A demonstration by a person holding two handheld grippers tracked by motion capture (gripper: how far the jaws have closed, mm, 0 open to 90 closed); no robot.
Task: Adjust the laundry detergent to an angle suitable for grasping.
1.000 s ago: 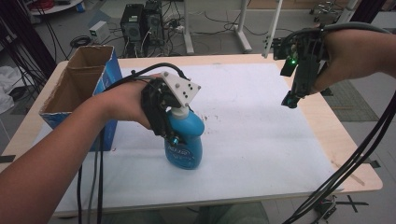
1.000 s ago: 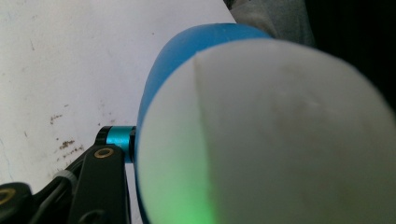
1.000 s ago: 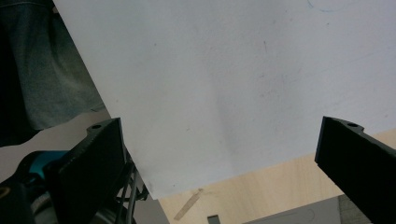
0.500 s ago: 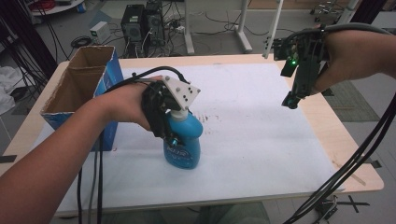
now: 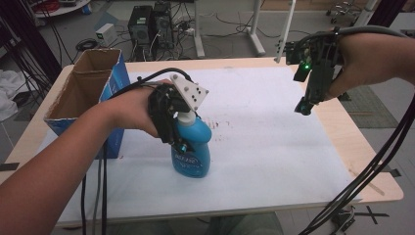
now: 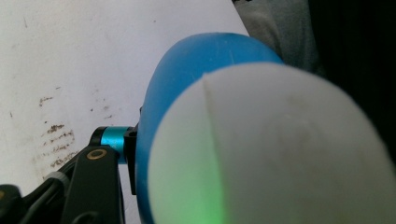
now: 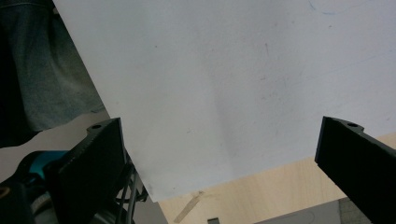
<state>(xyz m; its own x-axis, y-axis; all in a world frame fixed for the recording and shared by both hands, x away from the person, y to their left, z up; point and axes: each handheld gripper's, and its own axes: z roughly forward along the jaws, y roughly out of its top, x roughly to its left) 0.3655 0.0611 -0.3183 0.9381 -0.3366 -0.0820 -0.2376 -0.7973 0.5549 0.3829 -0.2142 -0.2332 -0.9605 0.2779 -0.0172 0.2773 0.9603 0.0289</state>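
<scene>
A blue spray bottle (image 5: 192, 152) with a white top stands upright near the middle of the white table cover (image 5: 274, 147). My left gripper (image 5: 177, 134) is shut on its neck, just under the white top. In the left gripper view the bottle (image 6: 196, 70) and its white cap (image 6: 289, 154) sit very close, and one black finger (image 6: 95, 186) presses against the blue side. Above the table's right edge my right gripper (image 5: 304, 105) hangs pointing down. Its jaws stand wide apart over the white cover (image 7: 224, 70), so the right gripper (image 7: 224, 154) is open with nothing in it.
An open cardboard box (image 5: 83, 93) with blue sides stands at the table's left end, close to my left forearm. Brown stains (image 5: 222, 122) mark the cover beside the bottle. Cables trail from both grippers. Computer towers (image 5: 151, 22) stand on the floor beyond the table.
</scene>
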